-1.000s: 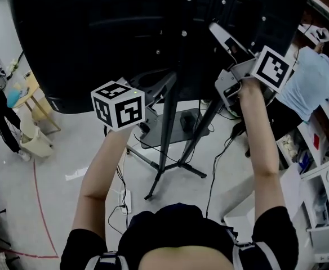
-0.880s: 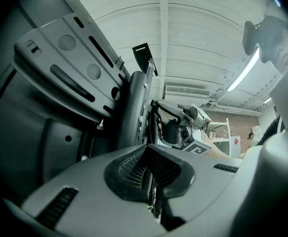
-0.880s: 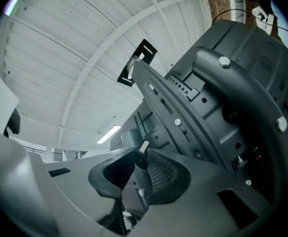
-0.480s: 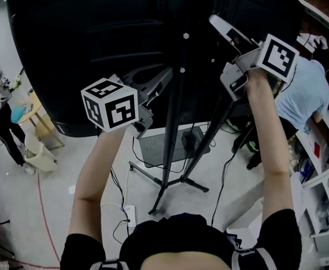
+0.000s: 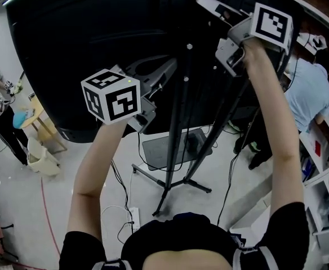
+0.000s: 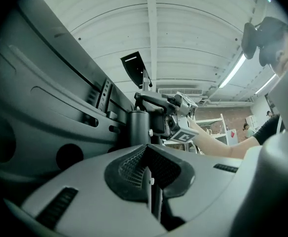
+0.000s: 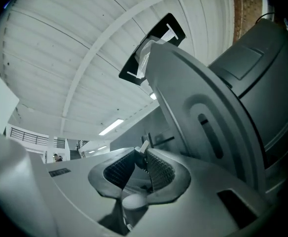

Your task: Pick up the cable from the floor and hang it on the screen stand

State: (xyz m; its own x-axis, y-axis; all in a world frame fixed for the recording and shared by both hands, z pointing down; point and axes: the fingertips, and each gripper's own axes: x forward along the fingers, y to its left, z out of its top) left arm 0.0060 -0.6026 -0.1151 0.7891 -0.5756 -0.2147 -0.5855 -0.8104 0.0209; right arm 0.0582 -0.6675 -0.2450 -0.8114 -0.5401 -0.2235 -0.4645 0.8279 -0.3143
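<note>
- While both grippers are held up behind the large black flat screen (image 5: 97, 32), the left gripper (image 6: 147, 157) has its fingers clenched. They seem to be gripping the thin black cable (image 5: 138, 142), which trails toward the pale floor (image 5: 69, 167).
- The right gripper (image 7: 143, 154) pinches a dark, pale-tipped piece in its fingers, probably the same cable.
- The trailing length could snag on the black tripod screen stand (image 5: 173, 151) and pull free of either grip.
- With the fingers this near the screen's back, a careless reach could knock it.
</note>
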